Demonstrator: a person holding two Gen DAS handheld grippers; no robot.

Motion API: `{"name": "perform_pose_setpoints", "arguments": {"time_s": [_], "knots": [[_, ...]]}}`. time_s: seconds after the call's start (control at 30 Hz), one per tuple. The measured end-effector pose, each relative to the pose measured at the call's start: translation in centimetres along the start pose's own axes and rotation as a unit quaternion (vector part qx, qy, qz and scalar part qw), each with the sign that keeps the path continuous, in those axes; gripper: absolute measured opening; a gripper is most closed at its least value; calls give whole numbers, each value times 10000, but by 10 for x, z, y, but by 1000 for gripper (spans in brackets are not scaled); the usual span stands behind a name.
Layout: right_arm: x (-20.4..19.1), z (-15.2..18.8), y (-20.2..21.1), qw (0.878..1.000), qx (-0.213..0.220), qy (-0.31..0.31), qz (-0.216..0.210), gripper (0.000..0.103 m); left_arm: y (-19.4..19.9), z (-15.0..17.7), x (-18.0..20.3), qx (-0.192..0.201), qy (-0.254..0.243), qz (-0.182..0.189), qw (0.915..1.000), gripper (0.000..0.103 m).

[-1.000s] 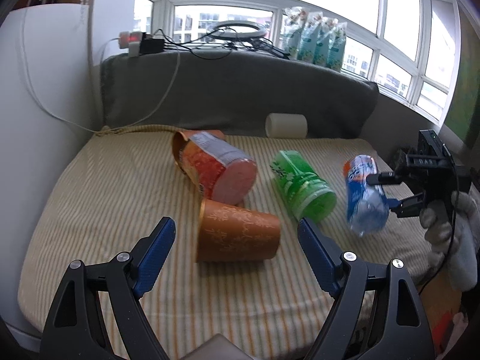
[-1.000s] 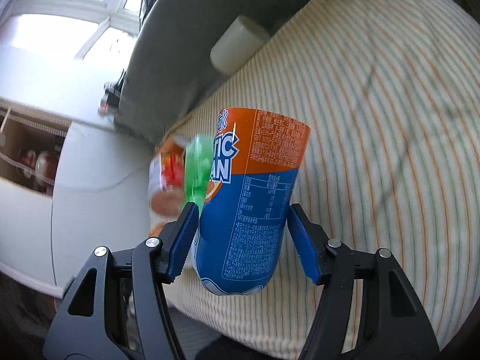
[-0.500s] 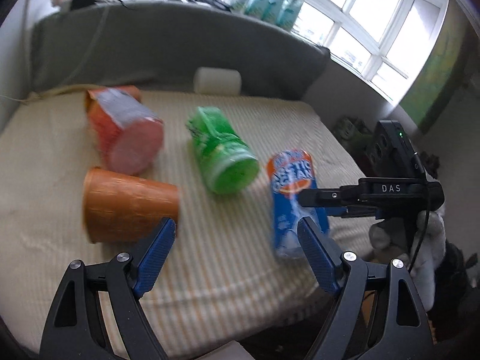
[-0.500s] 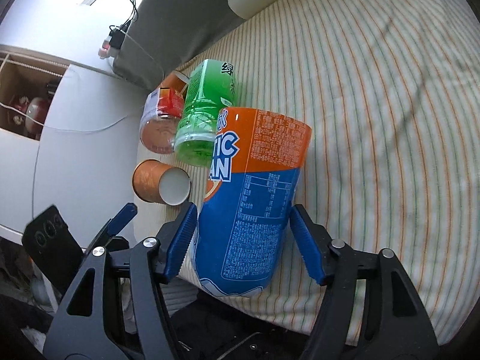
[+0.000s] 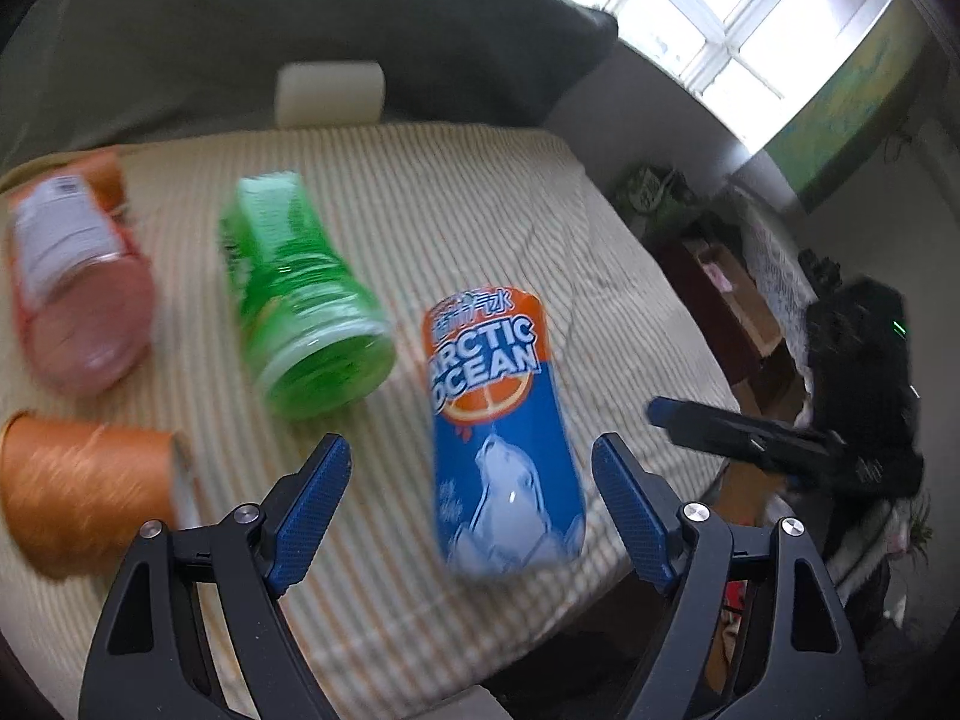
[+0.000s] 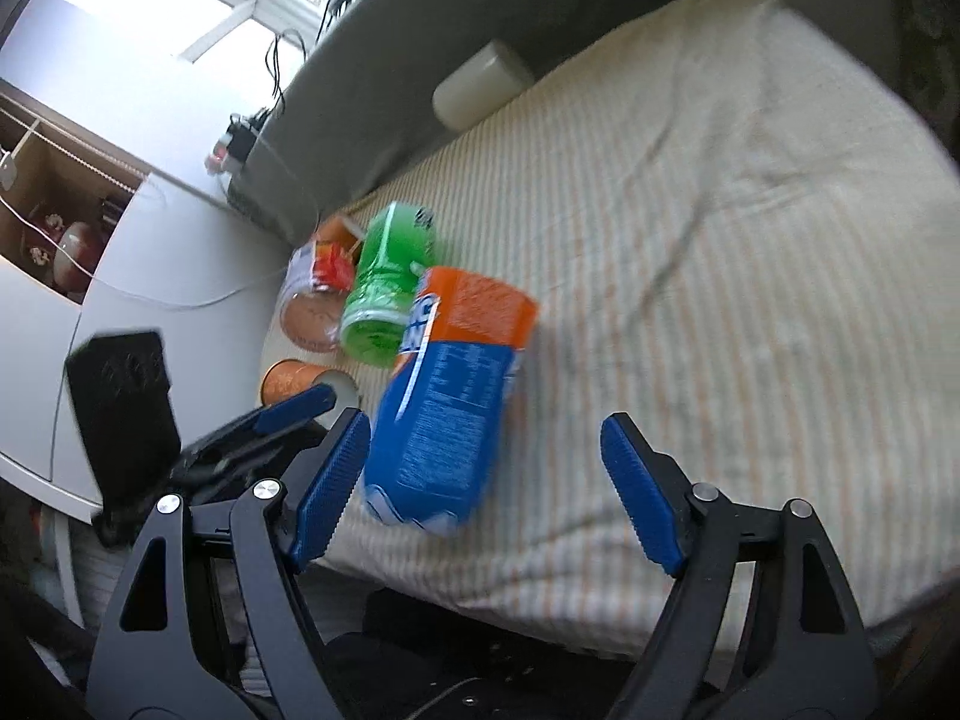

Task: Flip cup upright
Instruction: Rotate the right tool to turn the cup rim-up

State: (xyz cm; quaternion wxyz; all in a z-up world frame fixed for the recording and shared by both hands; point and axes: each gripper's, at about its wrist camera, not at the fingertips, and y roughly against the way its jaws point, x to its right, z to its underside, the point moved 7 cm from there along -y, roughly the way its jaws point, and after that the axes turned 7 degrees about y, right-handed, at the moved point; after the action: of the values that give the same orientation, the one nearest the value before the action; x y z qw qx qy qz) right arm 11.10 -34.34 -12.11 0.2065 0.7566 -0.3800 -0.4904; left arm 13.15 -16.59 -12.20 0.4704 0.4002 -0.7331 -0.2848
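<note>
The blue and orange Arctic Ocean cup (image 5: pixel 501 438) rests on the striped cushion (image 5: pixel 480 198) near its front edge, orange end up, leaning. It also shows in the right wrist view (image 6: pixel 447 396). My right gripper (image 6: pixel 486 486) is open and empty, drawn back from the cup; in the left wrist view (image 5: pixel 660 414) it hangs to the cup's right. My left gripper (image 5: pixel 471 516) is open and empty, with the cup standing between and beyond its blue pads.
A green cup (image 5: pixel 300 306), a pink-orange cup (image 5: pixel 78 300) and an orange paper cup (image 5: pixel 84 480) lie on their sides to the left. A white roll (image 5: pixel 330 90) lies against the grey backrest (image 5: pixel 270 30). The cushion's front edge drops off close behind the blue cup.
My right gripper has opened and let go of the blue cup, which now rests on the cushion. My left gripper has swung right and now frames the blue cup.
</note>
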Motion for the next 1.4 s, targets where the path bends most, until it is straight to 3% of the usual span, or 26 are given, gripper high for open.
{"name": "perform_pose_setpoints", "arguments": {"time_s": [0.13,0.47,0.67,0.83,1.13,1.4], "knots": [[9,6,23,9994,252,56,208,82,-27,-10,5,-387,-6,-6,9992,82],[27,18,45,9982,486,-59,350,82,-60,-16,21,-864,-117,-118,9961,79],[33,22,48,9976,545,-147,405,82,-72,-20,22,-996,-142,-184,9948,62],[40,24,50,9971,565,-232,446,82,-65,-22,25,-827,-182,-145,9963,61],[44,24,47,9973,542,-297,393,82,-42,-38,36,-90,-430,-253,9987,60],[44,24,45,9972,545,-296,410,82,-32,-40,53,554,-943,-552,9925,60]]}}
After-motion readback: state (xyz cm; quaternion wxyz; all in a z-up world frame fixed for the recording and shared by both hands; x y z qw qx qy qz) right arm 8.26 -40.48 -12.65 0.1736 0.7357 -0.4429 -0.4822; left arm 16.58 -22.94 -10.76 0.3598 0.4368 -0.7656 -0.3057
